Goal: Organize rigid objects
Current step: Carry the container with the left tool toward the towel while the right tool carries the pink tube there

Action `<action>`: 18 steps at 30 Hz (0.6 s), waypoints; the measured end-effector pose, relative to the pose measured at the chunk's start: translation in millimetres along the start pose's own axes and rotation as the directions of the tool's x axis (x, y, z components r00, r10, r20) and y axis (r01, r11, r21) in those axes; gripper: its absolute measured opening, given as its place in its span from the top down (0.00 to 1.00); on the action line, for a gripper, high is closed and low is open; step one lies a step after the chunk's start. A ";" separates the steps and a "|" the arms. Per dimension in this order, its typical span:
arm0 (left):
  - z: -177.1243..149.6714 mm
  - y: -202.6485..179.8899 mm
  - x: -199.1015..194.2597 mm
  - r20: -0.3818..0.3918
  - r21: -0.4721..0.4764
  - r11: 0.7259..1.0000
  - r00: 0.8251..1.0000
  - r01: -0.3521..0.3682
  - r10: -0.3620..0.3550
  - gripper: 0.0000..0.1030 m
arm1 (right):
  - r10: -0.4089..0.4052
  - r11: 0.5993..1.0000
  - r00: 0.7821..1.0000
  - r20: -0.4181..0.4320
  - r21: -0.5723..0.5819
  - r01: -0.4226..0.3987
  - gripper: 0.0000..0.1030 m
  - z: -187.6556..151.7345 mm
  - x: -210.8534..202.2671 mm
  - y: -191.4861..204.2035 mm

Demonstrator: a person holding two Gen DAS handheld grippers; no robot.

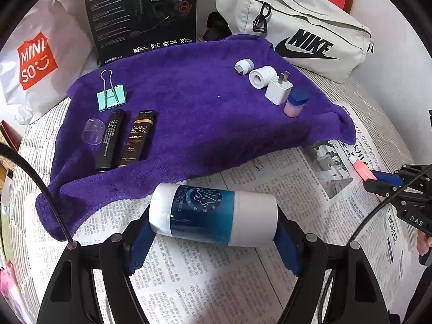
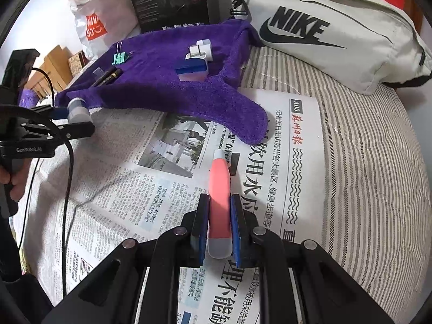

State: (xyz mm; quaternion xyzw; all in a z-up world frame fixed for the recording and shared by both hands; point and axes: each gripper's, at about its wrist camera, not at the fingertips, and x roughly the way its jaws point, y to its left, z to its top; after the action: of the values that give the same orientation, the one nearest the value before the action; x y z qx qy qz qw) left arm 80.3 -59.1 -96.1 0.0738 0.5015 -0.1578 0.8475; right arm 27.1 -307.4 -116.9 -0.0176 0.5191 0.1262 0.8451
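Note:
My left gripper (image 1: 214, 232) is shut on a white-and-blue cylindrical bottle (image 1: 213, 210), its blue pads pressing on the two ends, just above the newspaper (image 1: 189, 283). My right gripper (image 2: 220, 202) is shut on a pink tube (image 2: 219, 181) with a white tip and grey end, pointing away over the newspaper. On the purple towel (image 1: 202, 113), a green binder clip (image 1: 111, 98), clear cap (image 1: 93, 131), black tube (image 1: 110, 140) and brown tube (image 1: 139, 139) lie left. A round adapter (image 1: 243, 66), white roll (image 1: 261, 77), white charger (image 1: 278, 90) and blue-capped pink bottle (image 1: 295, 102) sit right.
A pale Nike bag (image 1: 302, 27) lies behind the towel at the right. A black product box (image 1: 140, 13) and a white Miniso bag (image 1: 37, 64) stand at the back left. Striped bedding (image 2: 364, 162) runs under the newspaper. A black cable (image 2: 68, 178) hangs from the left gripper.

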 end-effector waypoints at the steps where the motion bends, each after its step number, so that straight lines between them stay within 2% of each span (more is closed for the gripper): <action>1: -0.3 0.4 -0.1 -0.001 -0.001 1.000 1.000 0.000 0.000 0.25 | -0.008 1.000 1.000 -0.001 -0.005 0.008 0.84 0.3 1.5 1.1; 5: -1.4 3.0 -1.2 -0.001 -0.005 1.000 1.000 -0.002 0.002 0.25 | -0.039 0.998 0.999 0.015 -0.046 0.040 0.85 1.1 3.7 7.5; 11: -1.1 16.0 -16.0 0.031 -0.031 0.999 0.999 0.019 -0.018 0.25 | -0.004 1.000 0.999 0.031 -0.018 0.004 0.85 6.5 -6.8 5.1; 18: 5.2 31.2 -31.7 0.060 -0.060 0.998 0.998 0.029 -0.025 0.25 | 0.020 0.998 0.996 0.082 -0.064 -0.014 0.85 33.4 -24.1 25.3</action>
State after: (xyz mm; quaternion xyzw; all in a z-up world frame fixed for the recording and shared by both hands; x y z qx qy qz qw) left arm 81.2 -25.2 -66.9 0.0365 0.4815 -0.1563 0.8616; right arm 40.1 -282.3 -77.7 -0.0347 0.4795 0.1504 0.8639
